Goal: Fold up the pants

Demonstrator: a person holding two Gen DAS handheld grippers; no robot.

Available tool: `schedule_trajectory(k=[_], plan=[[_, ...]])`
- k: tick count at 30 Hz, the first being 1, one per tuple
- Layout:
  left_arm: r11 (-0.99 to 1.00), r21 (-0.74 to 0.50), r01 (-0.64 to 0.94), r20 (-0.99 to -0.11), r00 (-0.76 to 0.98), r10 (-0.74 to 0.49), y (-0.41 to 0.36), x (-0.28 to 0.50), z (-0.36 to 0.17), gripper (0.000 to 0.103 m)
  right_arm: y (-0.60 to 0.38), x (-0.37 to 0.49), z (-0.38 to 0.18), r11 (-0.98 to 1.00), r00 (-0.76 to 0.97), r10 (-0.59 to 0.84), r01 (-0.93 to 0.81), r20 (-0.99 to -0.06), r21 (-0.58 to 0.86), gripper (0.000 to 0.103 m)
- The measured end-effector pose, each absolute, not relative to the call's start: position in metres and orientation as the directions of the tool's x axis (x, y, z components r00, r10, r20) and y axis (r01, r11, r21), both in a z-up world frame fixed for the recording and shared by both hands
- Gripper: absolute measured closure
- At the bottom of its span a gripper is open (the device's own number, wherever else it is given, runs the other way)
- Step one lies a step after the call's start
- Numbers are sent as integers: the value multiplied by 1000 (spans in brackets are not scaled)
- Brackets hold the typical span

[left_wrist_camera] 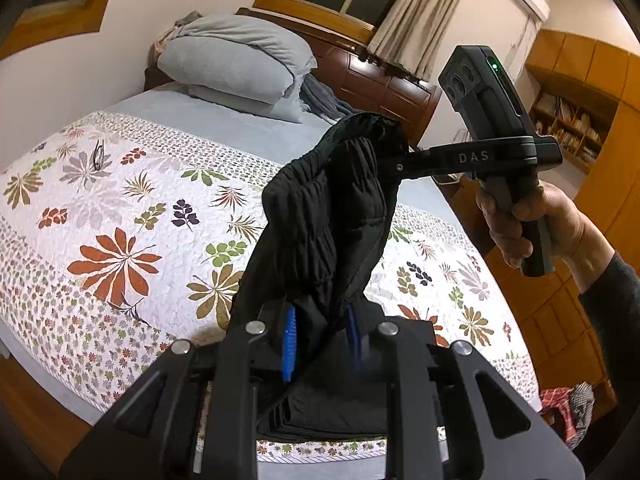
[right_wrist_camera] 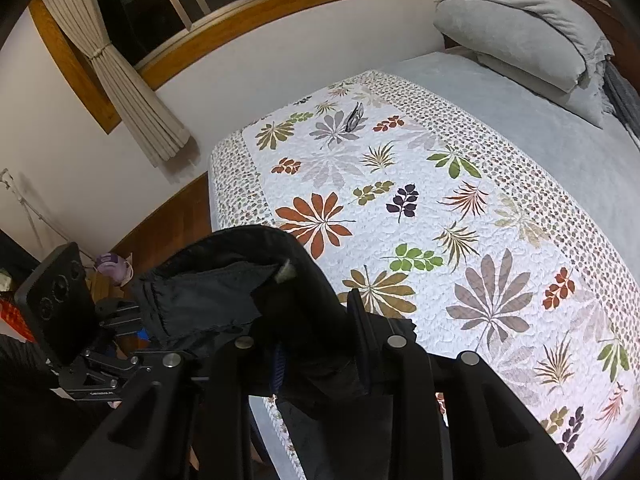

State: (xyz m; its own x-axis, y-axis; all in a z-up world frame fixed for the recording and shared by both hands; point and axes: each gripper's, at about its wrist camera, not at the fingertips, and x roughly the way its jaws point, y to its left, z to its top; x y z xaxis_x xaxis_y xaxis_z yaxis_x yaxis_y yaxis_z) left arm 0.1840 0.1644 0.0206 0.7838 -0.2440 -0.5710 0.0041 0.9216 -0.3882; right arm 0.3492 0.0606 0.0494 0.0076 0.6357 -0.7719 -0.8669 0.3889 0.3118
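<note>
The black pants [left_wrist_camera: 320, 220] hang bunched in the air over the bed, stretched between both grippers. In the left wrist view my left gripper [left_wrist_camera: 322, 344] is shut on one end of the fabric, with cloth pinched between its blue pads [left_wrist_camera: 289, 344]. Up and to the right, my right gripper [left_wrist_camera: 390, 164], gripped by a hand [left_wrist_camera: 516, 224], is clamped on the gathered waistband. In the right wrist view the pants [right_wrist_camera: 224, 280] fill the right gripper [right_wrist_camera: 320, 356], which is shut on them. The left gripper [right_wrist_camera: 128, 320] grips the far end at the left.
Below lies a bed with a floral quilt [left_wrist_camera: 120, 220] and a grey sheet, with stacked pillows [left_wrist_camera: 236, 60] at the headboard. A small dark object [right_wrist_camera: 356, 118] rests on the quilt. A red chequered cloth [left_wrist_camera: 564, 408] lies beside the bed. Wooden shelves [left_wrist_camera: 572, 120] and a curtained window [right_wrist_camera: 132, 92] line the walls.
</note>
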Motion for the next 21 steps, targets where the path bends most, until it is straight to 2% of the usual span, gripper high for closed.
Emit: schedule_trajectory(k=[21], plan=[[984,-150,92,-597,786,-164,50,191,2,84,-31,357,4,377,36,689,-871,-724,316,75]])
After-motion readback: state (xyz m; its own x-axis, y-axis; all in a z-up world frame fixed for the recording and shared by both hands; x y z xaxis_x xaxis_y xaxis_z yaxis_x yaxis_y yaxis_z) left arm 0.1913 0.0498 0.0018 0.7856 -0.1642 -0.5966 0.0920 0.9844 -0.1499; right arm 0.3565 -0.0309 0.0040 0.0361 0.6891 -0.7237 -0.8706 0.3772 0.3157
